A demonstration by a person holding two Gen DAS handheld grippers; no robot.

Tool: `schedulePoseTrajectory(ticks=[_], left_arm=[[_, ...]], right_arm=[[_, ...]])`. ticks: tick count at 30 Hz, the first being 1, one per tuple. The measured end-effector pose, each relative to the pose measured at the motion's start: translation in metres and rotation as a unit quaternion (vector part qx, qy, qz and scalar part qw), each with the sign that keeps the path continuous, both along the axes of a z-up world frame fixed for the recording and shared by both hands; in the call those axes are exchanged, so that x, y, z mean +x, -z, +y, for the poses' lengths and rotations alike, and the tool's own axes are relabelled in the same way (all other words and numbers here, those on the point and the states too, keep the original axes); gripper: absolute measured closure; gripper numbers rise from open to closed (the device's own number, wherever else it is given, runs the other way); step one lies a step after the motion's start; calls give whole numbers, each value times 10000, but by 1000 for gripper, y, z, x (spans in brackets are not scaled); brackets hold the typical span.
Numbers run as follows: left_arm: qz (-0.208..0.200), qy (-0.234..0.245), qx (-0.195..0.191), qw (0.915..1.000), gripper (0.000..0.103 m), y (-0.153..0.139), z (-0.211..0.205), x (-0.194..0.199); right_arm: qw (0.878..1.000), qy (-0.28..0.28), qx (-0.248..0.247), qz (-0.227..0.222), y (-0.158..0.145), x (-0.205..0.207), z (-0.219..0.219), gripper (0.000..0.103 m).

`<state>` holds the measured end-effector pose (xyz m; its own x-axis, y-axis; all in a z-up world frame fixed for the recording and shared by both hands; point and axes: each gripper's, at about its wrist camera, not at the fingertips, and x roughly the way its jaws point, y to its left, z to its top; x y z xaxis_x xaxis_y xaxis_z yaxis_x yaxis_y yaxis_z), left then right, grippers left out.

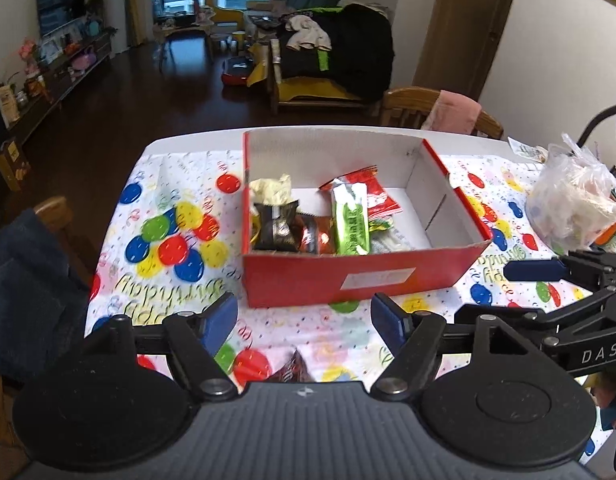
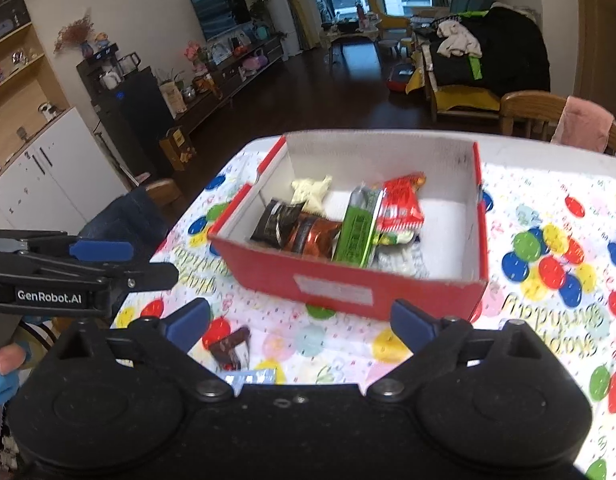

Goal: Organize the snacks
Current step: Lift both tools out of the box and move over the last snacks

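In the red box I see most snacks packed; near its front two packets remain, both my grippers empty, spread.

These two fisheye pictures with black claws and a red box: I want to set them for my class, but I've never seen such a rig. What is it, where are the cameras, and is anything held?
No robot here: a person holds a two-finger gripper in each hand, with a camera on each looking along its blue-padded fingers. One picture is from the left gripper, the other from the right gripper. Both are open and hold nothing. Ahead, on a balloon-print tablecloth, stands a red box with snack packets inside, among them a green packet. A dark packet and a blue-and-white one lie loose on the cloth in front of the right gripper.
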<state>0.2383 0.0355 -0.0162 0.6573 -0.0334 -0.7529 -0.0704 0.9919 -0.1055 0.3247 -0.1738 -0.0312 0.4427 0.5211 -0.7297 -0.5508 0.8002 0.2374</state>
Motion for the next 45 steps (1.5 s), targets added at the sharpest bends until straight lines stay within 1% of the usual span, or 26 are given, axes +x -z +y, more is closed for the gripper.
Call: schedulePoseTrajectory(ticks=[3, 6, 14, 17, 19, 22, 24, 27, 29, 31, 32, 34, 36, 39, 42, 45], left_arm=[[-43, -112, 4, 9999, 28, 6, 3, -14], [-60, -228, -19, 9997, 22, 12, 6, -26], [176, -667, -139, 9975, 22, 34, 26, -40], [315, -858, -181, 9956, 22, 41, 35, -44], [390, -951, -254, 9944, 22, 47, 40, -47], [519, -1038, -329, 9927, 22, 55, 46, -50], [570, -1093, -350, 9918, 22, 59, 48, -52], [617, -1194, -365, 9903, 22, 64, 52, -54], [656, -1251, -394, 9892, 22, 66, 55, -56], [697, -1313, -412, 9880, 22, 68, 58, -56], [714, -1340, -424, 9875, 22, 70, 60, -57], [746, -1392, -442, 9865, 22, 71, 62, -57], [772, -1427, -449, 9857, 22, 73, 64, -57], [814, -1462, -454, 9849, 22, 76, 66, -57], [851, -1480, -459, 9842, 22, 78, 68, -55], [862, -1468, -460, 9843, 22, 79, 68, -52]], right_arm=[[9993, -277, -212, -123, 10, -11, 6, 5], [9966, -700, -369, -208, 22, -21, 14, 5], [9879, -1384, -692, 53, 61, -34, 34, 5], [9794, -1790, -933, 44, 73, -40, 47, 5], [9699, -2140, -1158, -81, 80, -45, 56, 5], [9496, -2724, -1513, -341, 92, -54, 72, 6], [9324, -3110, -1742, -592, 98, -60, 82, 7], [9021, -3662, -1996, -1108, 105, -69, 94, 9], [8840, -3958, -2121, -1296, 110, -71, 100, 10], [8734, -4142, -2194, -1324, 116, -70, 105, 14], [8693, -4208, -2225, -1334, 118, -69, 107, 15], [8620, -4333, -2267, -1337, 121, -64, 110, 20], [8594, -4389, -2263, -1325, 124, -57, 115, 22], [8632, -4395, -2194, -1169, 125, -49, 120, 23], [8641, -4455, -2108, -1016, 126, -47, 122, 29], [8679, -4426, -2067, -904, 126, -47, 124, 34]])
